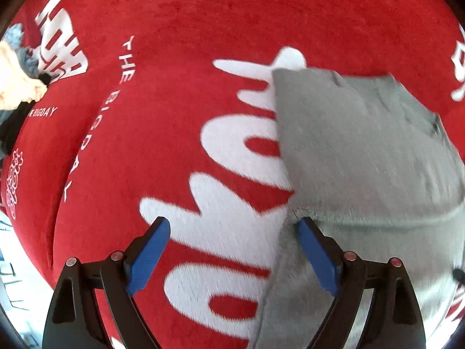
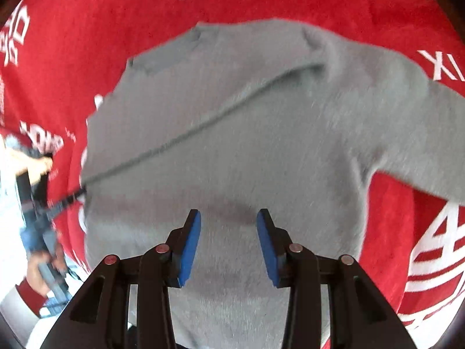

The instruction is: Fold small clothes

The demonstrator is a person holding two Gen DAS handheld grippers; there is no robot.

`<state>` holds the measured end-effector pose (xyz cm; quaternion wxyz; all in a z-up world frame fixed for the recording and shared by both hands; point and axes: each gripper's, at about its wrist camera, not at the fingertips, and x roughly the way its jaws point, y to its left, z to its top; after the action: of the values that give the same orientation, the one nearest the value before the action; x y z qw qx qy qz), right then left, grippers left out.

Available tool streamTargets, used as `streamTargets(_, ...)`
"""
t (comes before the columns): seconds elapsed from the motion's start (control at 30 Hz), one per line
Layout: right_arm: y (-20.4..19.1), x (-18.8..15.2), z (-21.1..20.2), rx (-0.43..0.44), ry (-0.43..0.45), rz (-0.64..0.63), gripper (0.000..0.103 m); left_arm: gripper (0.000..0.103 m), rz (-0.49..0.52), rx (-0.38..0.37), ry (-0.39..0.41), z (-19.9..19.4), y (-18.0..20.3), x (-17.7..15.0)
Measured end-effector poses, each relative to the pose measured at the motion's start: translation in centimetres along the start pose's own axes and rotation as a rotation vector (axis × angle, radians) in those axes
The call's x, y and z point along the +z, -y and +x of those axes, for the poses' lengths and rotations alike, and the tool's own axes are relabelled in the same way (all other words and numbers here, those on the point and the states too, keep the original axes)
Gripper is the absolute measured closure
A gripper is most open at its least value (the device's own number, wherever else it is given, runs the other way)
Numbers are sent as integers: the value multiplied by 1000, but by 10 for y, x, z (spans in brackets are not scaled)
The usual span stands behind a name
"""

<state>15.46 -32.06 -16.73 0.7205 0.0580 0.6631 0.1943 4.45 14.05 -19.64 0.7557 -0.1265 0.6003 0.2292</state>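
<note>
A small grey sweater [image 2: 247, 133] lies spread on a red cloth with white lettering [image 2: 87, 43]. One side is folded over the body along a diagonal edge, and a sleeve reaches out to the right. My right gripper [image 2: 229, 226] is open and empty, low over the sweater's lower body. In the left wrist view the sweater [image 1: 363, 151] fills the right side. My left gripper [image 1: 232, 232] is open and empty at the sweater's left edge, its right fingertip [image 1: 308, 229] over the grey fabric and the other over the red cloth [image 1: 145, 145].
A pile of other clothes [image 1: 17, 81], cream, grey and black, lies at the far left of the red cloth. The left hand and its gripper handle [image 2: 40, 226] show at the left of the right wrist view.
</note>
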Motion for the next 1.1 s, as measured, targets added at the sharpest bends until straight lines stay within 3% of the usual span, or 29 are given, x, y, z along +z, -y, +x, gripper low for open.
streamTargets(0.23,-8,-5,12,-10,6,-15,60,13,-87,-54,-17,8,-26,-9)
streamTargets(0.3,-17,-2,18,-28,1,-42,60,13,-115,2,-39,2,-36,-13)
streamTargets(0.4,-24,-1,20,-48,-8,-65,60,13,-172,-75,-21,-17,-48,-14)
streamTargets(0.57,-27,8,15,-6,21,-11,59,14,-93,-211,21,-22,-11,17)
streamTargets(0.67,-35,17,15,19,39,1,59,30,-32,-244,10,-9,18,32)
streamTargets(0.73,-45,20,18,23,37,-20,59,46,5,-173,-29,11,32,35)
streamTargets(0.9,-54,15,19,33,32,-37,59,48,-32,-217,-21,12,15,32)
streamTargets(1.07,-46,11,17,52,21,-11,59,52,-72,-411,-110,19,2,36)
streamTargets(1.1,-45,11,17,51,19,-8,59,74,-65,-419,-106,18,2,37)
